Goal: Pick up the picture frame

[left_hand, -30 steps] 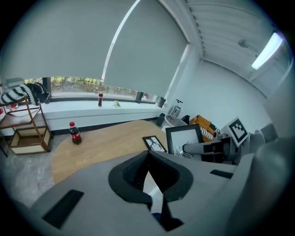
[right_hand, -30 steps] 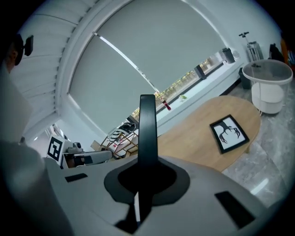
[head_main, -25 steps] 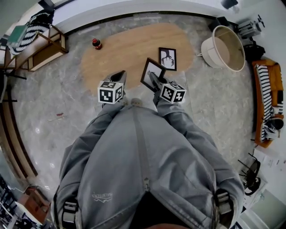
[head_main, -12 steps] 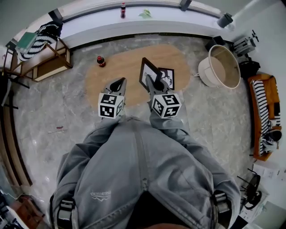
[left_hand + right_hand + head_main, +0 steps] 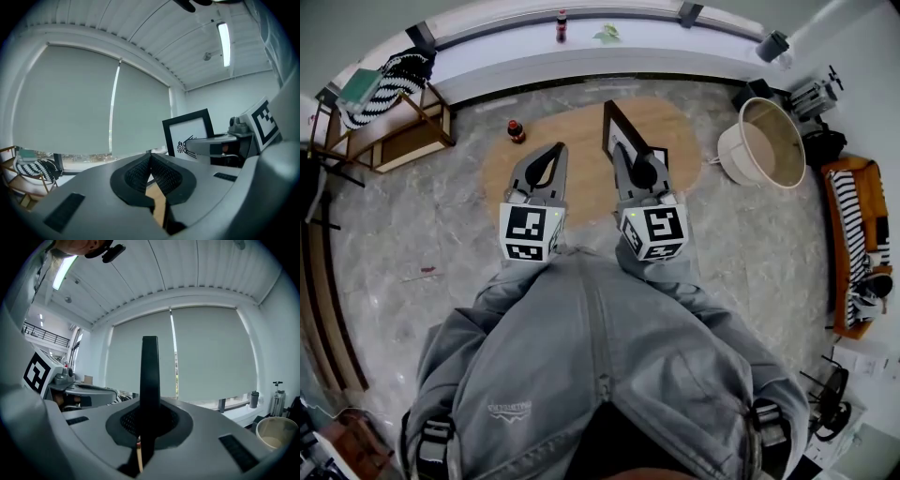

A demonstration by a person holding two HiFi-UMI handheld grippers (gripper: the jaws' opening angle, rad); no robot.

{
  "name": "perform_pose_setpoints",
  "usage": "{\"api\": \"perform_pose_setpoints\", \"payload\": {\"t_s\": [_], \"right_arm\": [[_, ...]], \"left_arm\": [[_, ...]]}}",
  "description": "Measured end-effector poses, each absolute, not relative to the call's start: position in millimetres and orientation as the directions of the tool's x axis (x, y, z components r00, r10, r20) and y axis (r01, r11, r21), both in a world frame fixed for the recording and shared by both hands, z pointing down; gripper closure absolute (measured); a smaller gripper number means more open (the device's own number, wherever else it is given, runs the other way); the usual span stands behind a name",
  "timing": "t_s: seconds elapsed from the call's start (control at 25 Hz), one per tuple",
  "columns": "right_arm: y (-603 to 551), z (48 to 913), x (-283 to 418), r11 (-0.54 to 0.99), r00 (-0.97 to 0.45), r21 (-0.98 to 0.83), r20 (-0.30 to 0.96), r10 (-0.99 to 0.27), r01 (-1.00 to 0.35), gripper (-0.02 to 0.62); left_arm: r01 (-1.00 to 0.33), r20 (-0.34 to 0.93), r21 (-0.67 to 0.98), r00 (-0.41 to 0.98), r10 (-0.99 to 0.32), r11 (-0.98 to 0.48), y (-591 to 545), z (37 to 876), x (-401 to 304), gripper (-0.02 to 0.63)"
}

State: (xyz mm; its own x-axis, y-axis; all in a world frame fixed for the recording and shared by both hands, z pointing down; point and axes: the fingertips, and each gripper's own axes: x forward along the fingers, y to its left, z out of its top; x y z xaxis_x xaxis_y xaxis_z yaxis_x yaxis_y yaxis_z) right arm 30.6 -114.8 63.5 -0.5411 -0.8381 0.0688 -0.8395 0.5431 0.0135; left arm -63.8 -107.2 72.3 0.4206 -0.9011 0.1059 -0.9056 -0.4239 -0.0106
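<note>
A black picture frame (image 5: 617, 129) with a white print is lifted off the floor, and my right gripper (image 5: 619, 153) is shut on its lower edge. In the right gripper view the frame (image 5: 150, 371) stands edge-on and upright between the pads. My left gripper (image 5: 555, 150) is beside it on the left, shut on nothing. The left gripper view shows those jaws (image 5: 150, 158) pressed together, and the frame's face (image 5: 190, 136) off to the right. A second framed picture (image 5: 663, 155) lies on the rug, mostly hidden behind the right gripper.
An oval wooden-coloured rug (image 5: 572, 122) lies on the marble floor, with a red-capped bottle (image 5: 517, 130) at its left end. A beige round tub (image 5: 769, 141) stands at the right, an orange sofa (image 5: 853, 216) beyond it, and a wooden rack with striped cloth (image 5: 384, 103) at the left.
Both grippers have risen toward the camera and rolled. The frame has come up off the rug with the right gripper and now stands more upright.
</note>
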Motion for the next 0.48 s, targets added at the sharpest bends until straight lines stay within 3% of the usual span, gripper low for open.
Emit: {"api": "perform_pose_setpoints", "payload": {"t_s": [0.48], "right_arm": [[-110, 62, 18, 0.569, -0.568, 0.003, 0.067, -0.82, -0.822, 0.557]], "left_arm": [[-0.904, 0.088, -0.014, 0.424, -0.901, -0.427, -102, 68, -68, 0.588]]}}
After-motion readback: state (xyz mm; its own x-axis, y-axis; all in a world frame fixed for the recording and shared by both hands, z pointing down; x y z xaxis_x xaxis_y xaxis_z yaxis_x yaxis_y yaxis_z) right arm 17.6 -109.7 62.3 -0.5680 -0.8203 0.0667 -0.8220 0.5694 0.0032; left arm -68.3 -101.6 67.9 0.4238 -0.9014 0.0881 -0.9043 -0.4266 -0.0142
